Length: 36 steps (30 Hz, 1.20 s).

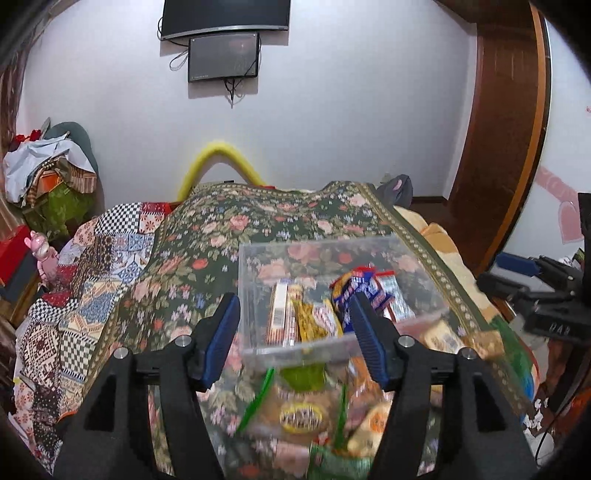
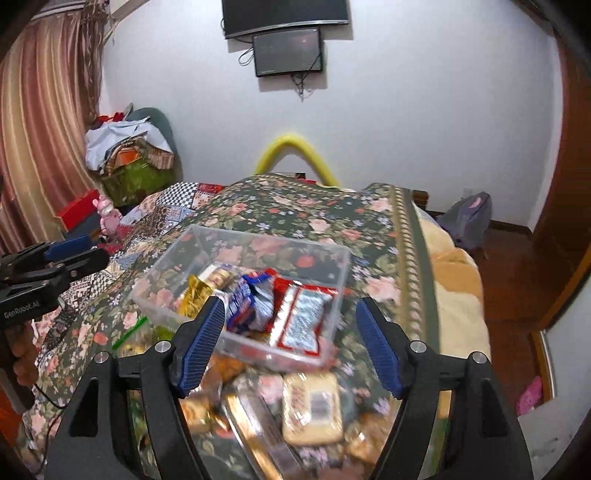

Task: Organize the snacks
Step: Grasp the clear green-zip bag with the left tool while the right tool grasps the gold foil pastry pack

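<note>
A clear plastic box (image 1: 255,266) (image 2: 177,245) stands on the floral bed cover and holds several snack packs: a blue and red pack (image 1: 364,286) (image 2: 251,299), a silver and red pack (image 2: 301,325) and a yellow pack (image 1: 308,323) (image 2: 192,293). More loose snacks (image 1: 301,415) (image 2: 312,406) lie in a heap in front of the box. My left gripper (image 1: 293,328) is open and empty above the box's near edge. My right gripper (image 2: 290,334) is open and empty above the box's near side. Each gripper shows at the edge of the other's view.
The floral cover (image 1: 258,221) lies over a bed with a patchwork quilt (image 1: 92,277) on the left. A pile of clothes and bags (image 2: 129,155) stands at the back left. A wooden door (image 1: 509,129) is at the right. Two screens (image 2: 288,33) hang on the wall.
</note>
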Available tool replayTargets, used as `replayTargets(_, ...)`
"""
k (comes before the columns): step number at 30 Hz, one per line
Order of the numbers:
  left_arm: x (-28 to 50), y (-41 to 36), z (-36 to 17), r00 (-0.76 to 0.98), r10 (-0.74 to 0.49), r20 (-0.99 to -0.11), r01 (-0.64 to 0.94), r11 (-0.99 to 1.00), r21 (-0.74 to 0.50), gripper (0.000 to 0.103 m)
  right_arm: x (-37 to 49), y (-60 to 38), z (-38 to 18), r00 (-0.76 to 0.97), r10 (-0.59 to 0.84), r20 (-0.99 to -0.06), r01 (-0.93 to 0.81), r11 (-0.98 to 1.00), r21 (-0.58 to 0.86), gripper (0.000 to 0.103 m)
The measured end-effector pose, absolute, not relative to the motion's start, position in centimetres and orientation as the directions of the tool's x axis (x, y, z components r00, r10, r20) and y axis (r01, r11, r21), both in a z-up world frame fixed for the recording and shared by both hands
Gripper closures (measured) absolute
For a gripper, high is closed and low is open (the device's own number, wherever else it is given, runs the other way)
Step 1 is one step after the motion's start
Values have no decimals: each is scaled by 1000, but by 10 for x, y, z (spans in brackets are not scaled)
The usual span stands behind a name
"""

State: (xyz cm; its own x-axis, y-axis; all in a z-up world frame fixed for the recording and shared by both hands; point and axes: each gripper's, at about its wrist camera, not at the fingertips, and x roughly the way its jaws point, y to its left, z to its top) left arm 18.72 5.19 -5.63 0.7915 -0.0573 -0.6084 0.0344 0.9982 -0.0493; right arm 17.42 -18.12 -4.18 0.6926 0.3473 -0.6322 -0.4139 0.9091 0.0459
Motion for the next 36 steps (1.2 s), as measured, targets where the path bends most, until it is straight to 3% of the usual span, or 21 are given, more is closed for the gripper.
replayTargets(9, 167, 50, -101, 717, -50, -696, 30, 999, -41, 41, 149, -228, -65, 680, 277, -679, -336, 941, 47, 30)
replayTargets(13, 164, 54, -127, 684, -55, -728, 3, 997, -72, 34, 146, -245, -83, 654, 248, -715, -288, 955, 68, 29)
replayTargets(19, 172, 59, -159, 631, -21, -775, -47, 997, -66, 33, 151, -265, -118, 603, 206, -770, -209, 973, 97, 29)
replayTargets(28, 193, 59, -180, 624, -31, -781, -45, 996, -76, 19, 160, -277, -147, 557, 177, -811, -152, 982, 110, 23)
replayTargets(36, 205, 57, -203, 595, -95, -798, -32, 989, -142, 17, 162, -272, -159, 552, 160, -818, -149, 984, 92, 20)
